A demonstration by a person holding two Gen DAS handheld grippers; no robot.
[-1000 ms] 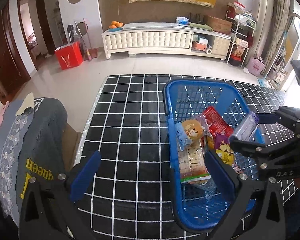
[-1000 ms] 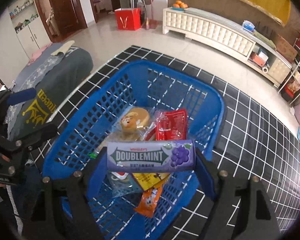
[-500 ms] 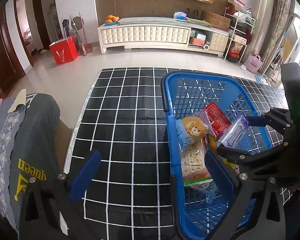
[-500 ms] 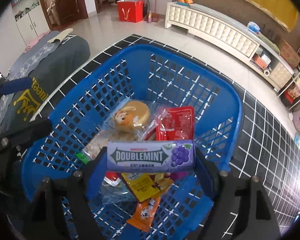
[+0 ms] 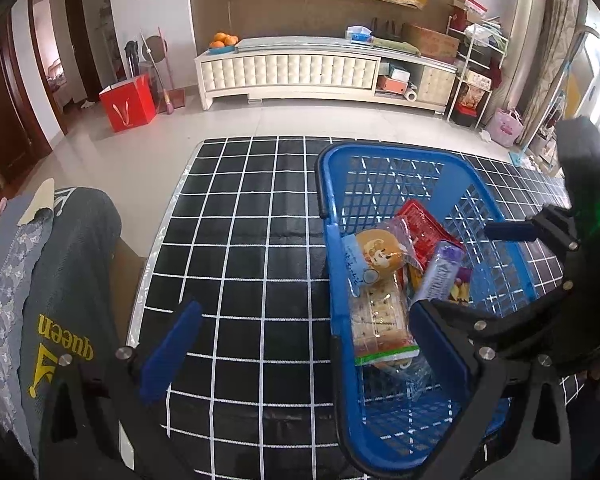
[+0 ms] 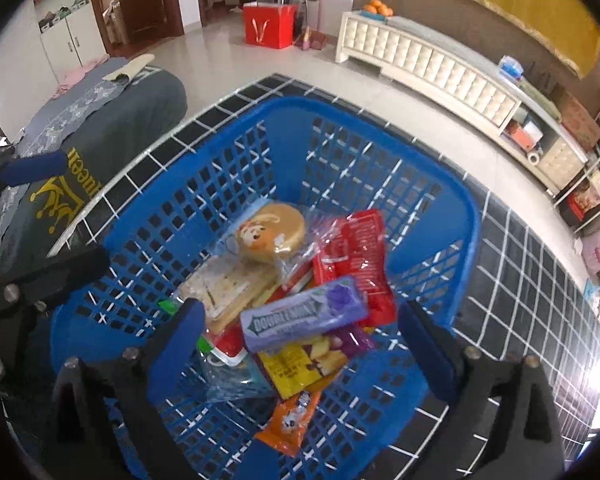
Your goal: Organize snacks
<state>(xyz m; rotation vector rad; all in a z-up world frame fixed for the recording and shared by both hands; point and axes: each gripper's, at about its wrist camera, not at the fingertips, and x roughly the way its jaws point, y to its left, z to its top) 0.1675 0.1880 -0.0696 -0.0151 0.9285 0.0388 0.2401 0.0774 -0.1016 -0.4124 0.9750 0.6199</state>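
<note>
R gripper (image 6: 300, 344) jaws wide, over basket (image 6: 380, 128).

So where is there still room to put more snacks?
The far end of the blue basket, beyond the round cake and red packet, is bare. So is the checked cloth left of the basket. The middle is piled up around the gum pack.

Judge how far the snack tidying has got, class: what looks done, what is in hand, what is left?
Done: the Doublemint pack lies on the other snacks in the blue basket, beside the bun and red packet. In hand: nothing; the right gripper and left gripper are open. Left: no loose snacks show on the checked cloth.
</note>
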